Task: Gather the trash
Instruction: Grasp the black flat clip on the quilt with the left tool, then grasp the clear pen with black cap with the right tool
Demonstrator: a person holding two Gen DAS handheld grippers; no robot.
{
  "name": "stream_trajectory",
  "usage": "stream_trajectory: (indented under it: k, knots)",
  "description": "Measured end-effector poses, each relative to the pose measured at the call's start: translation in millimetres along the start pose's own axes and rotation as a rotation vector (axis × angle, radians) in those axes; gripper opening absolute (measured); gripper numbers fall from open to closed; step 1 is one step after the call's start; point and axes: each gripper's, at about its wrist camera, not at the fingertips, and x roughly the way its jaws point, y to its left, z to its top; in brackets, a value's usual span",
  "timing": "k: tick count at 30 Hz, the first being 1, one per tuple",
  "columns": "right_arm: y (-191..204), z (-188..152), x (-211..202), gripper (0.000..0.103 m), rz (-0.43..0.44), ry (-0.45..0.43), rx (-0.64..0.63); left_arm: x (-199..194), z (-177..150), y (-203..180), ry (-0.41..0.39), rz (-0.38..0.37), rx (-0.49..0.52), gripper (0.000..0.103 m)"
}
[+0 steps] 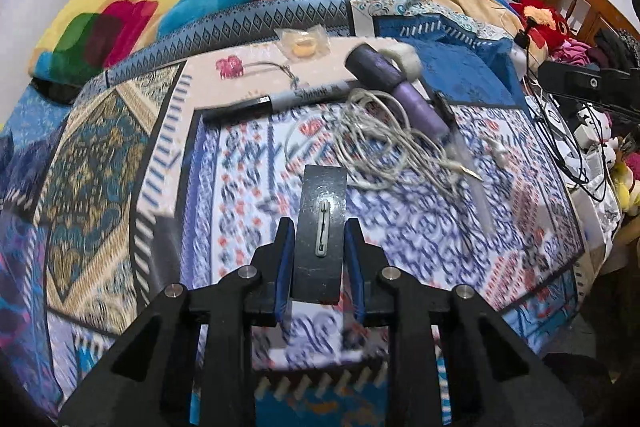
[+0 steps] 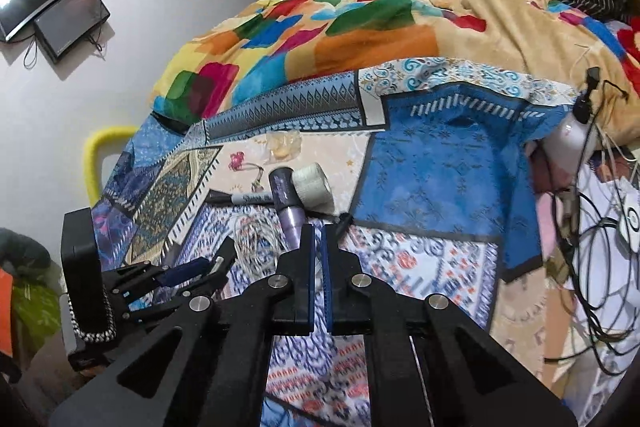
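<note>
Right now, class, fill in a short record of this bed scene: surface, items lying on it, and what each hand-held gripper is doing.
surface: patterned bedspread
items: black marker, purple tube, tangled white cord, roll of white tape
left hand-held gripper: closed on a dark card with a safety pin on it
right hand-held gripper: shut, nothing visible between the pads

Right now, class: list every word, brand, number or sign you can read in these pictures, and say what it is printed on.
"Sharpie": on the barrel of the black marker, clearest in the left wrist view; blurred in the right wrist view.
Purple bottle: no print can be made out.
Nothing else is legible.
</note>
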Motion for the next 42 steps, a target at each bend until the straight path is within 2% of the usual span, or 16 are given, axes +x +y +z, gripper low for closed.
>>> stream_trajectory:
  k: [4,6,7,8,11,16,18,20,22,24,29,33,39,42]
  knots:
    - [-5,-7,-2,0.005,0.021,0.045,0.014,-9,-17,-11,0.0,0.029,-0.022,0.024]
    - [-6,-11,5,0.018,0.058,0.094,0.031,-13,-25,-13,-0.002,0.034,-0.053,0.024]
    - [-6,-13,9,0.031,0.078,0.122,0.046,-15,-30,-13,-0.005,0.039,-0.073,0.024]
    - [-6,-16,13,0.036,0.095,0.135,0.062,-17,-33,-13,-0.01,0.044,-0.094,0.024]
    - [4,-24,22,0.036,0.077,0.148,0.058,-23,-46,-13,-0.026,0.069,-0.147,0.024]
    - [15,-34,53,0.036,0.128,0.219,0.102,-29,-58,-15,-0.055,0.087,-0.215,0.024]
    - [17,-37,64,0.032,0.121,0.237,0.12,-28,-57,-15,-0.058,0.091,-0.223,0.024]
    - [18,-41,70,0.017,0.121,0.254,0.129,-28,-58,-16,-0.055,0.091,-0.214,0.024]
    - [20,-44,71,0.014,0.092,0.253,0.106,-28,-57,-17,-0.051,0.093,-0.198,0.024]
    - [19,-47,64,0.008,0.067,0.226,0.084,-27,-57,-19,-0.043,0.101,-0.175,0.024]
    - [6,-54,44,0.008,0.027,0.189,0.063,-26,-55,-21,-0.033,0.118,-0.165,0.024]
    - [0,-62,24,0.008,-0.014,0.174,0.033,-32,-55,-15,-0.03,0.05,-0.251,0.024]
    - [5,-65,-10,0.008,-0.031,0.136,-0.003,-71,-52,-18,-0.088,0.051,-0.287,0.024]
    - [13,-62,-30,0.008,-0.027,0.102,-0.016,-103,-52,-23,-0.134,0.081,-0.274,0.024]
